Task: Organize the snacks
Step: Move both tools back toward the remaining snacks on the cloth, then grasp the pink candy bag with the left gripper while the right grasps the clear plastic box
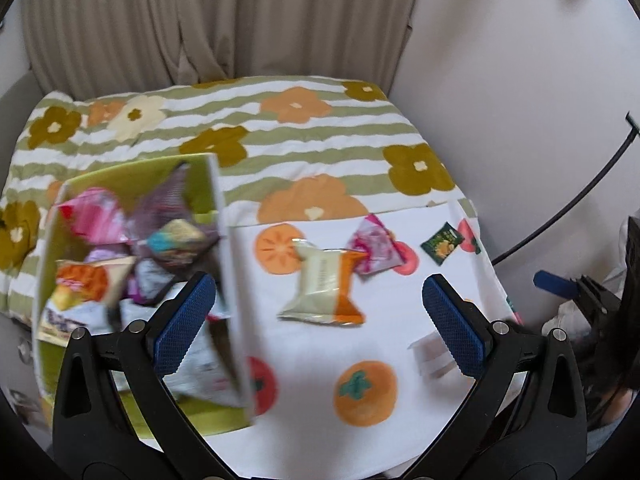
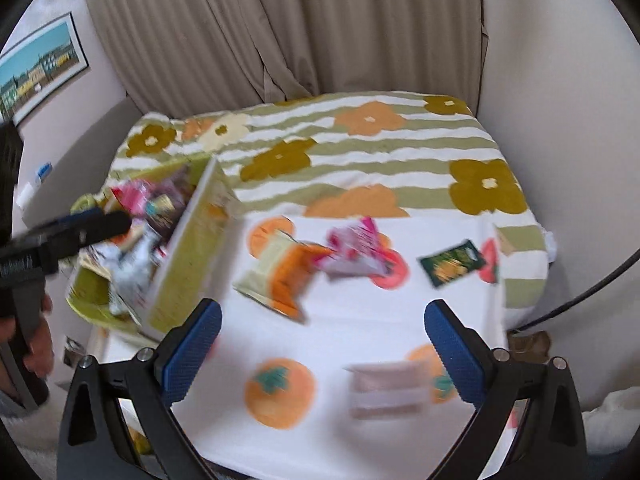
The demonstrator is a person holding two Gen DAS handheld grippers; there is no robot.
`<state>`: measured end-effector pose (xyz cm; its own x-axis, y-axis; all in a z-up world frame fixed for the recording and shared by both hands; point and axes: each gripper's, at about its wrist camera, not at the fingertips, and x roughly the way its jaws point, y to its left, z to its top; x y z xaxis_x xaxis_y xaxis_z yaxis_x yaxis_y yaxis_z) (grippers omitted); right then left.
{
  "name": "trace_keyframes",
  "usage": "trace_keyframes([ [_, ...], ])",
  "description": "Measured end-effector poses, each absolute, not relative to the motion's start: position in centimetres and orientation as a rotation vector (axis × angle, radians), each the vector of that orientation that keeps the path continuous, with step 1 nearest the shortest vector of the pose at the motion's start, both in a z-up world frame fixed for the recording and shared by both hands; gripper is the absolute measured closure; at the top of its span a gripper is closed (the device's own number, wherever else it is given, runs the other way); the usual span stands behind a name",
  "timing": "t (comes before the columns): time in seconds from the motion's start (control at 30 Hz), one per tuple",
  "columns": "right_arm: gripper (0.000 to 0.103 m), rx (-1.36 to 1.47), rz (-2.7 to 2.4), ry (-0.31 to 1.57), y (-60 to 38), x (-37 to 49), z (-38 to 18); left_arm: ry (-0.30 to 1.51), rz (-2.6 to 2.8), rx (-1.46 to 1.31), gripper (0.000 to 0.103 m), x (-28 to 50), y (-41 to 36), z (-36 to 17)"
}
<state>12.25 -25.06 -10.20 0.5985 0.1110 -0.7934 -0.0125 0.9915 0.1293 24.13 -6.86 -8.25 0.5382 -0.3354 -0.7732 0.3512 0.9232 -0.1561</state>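
A green box (image 1: 132, 180) holding several snack packets stands at the left on the bed; it also shows in the right wrist view (image 2: 188, 264). On the white fruit-print cloth (image 1: 320, 360) lie a cream-and-orange packet (image 1: 324, 284), a pink packet (image 1: 374, 250), a small dark green packet (image 1: 442, 244) and a pale brownish packet (image 1: 432, 354). The same packets show in the right wrist view: cream-and-orange (image 2: 276, 276), pink (image 2: 354, 254), dark green (image 2: 452, 262), pale brownish (image 2: 386, 394). My left gripper (image 1: 318, 322) is open and empty, above the cloth beside the box. My right gripper (image 2: 322, 352) is open and empty above the cloth.
A green-striped flowered quilt (image 1: 280, 128) covers the bed behind the cloth. Beige curtains (image 2: 320, 32) hang at the back. A white wall and a black cable (image 1: 580, 204) lie to the right. A framed picture (image 2: 40, 68) hangs at the left.
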Motion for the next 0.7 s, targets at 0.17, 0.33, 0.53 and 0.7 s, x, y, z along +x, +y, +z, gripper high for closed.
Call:
trace_keyframes([
  [0.17, 0.002, 0.11, 0.082, 0.98, -28.0, 11.4, -12.5, 0.943, -0.431, 0.08, 0.0, 24.9, -12.6, -9.9],
  [0.33, 0.002, 0.112, 0.065, 1.026, -29.7, 10.8, -15.1, 1.003, -0.451, 0.194, 0.0, 27.0, -17.2, -12.7],
  [0.53, 0.002, 0.117, 0.029, 1.084, -29.7, 10.6, -18.7, 1.069, -0.509, 0.301, 0.0, 30.7, -21.1, -17.0],
  [0.7, 0.002, 0.111, -0.009, 1.133, -28.7, 10.8, -21.4, 1.138, -0.547, 0.437, 0.0, 33.1, -23.3, -21.2],
])
